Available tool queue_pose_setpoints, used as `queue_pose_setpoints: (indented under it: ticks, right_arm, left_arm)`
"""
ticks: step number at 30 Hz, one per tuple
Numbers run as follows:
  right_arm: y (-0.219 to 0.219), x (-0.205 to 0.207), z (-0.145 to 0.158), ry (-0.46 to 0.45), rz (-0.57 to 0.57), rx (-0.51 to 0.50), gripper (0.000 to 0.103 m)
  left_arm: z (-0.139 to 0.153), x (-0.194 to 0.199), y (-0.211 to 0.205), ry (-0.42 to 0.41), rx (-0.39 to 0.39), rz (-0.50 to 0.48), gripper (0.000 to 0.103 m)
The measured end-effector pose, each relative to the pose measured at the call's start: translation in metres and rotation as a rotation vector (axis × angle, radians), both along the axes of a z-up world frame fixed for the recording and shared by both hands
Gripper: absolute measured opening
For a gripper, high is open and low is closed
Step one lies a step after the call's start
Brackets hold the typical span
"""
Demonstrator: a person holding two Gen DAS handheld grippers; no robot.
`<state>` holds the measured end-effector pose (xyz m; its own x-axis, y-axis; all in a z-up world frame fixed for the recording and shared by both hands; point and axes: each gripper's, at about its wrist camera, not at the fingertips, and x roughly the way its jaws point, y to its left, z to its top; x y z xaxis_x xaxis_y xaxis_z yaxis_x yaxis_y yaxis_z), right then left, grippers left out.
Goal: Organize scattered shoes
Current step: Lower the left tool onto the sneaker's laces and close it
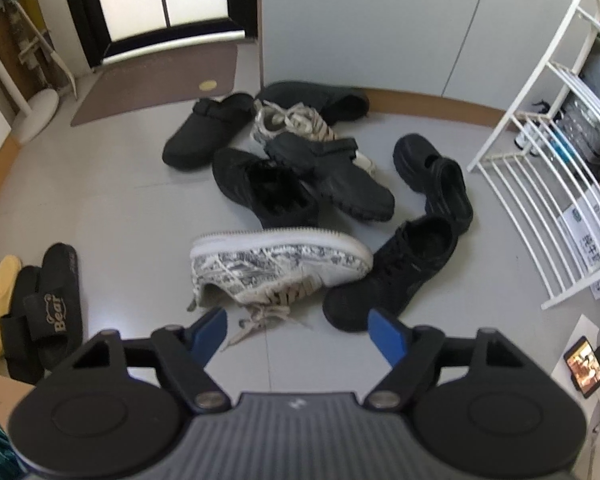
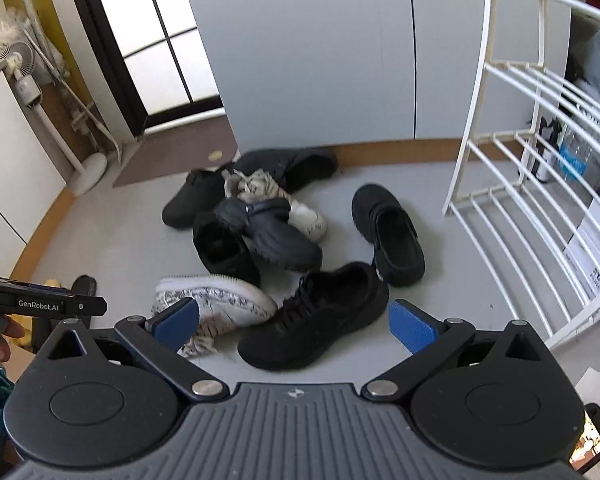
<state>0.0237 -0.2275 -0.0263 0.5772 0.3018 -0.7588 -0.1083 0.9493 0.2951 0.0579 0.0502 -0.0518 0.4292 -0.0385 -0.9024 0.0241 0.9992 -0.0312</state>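
I'm looking at a home entryway. Doormat (image 1: 156, 84) by the glass door (image 1: 160, 0), white shoe rack (image 1: 540, 184), shoes (image 1: 300, 184) strewn over the floor (image 1: 100, 200).

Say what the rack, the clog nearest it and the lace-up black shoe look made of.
Rack: probably metal tube and wire, coated glossy white; thin curved bars.
Clog: looks like moulded rubber or foam, smooth with a dull sheen.
Black shoe: seems matte fabric or suede-like; no shine, laces on top.

Open-jawed left gripper (image 1: 296, 330) above patterned sneaker (image 1: 280, 266) lying sideways.
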Motion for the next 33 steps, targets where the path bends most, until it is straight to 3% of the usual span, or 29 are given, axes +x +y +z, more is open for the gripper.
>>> queue_pose_setpoints:
  ticks: [18,26,33]
  right_arm:
    - [0.005,0.008,-0.024,0.066,0.065,-0.035,0.103]
    - [0.007,0.005,-0.027,0.076,0.085,-0.043,0.103]
    - [0.002,0.005,-0.029,0.081,0.082,-0.051,0.103]
  left_arm:
    - [-0.028,0.011,0.025,0.102,0.000,0.063,0.080]
    - [-0.044,0.024,0.029,0.095,0.030,0.069,0.078]
    - [-0.068,0.040,0.045,0.148,-0.016,0.095,0.076]
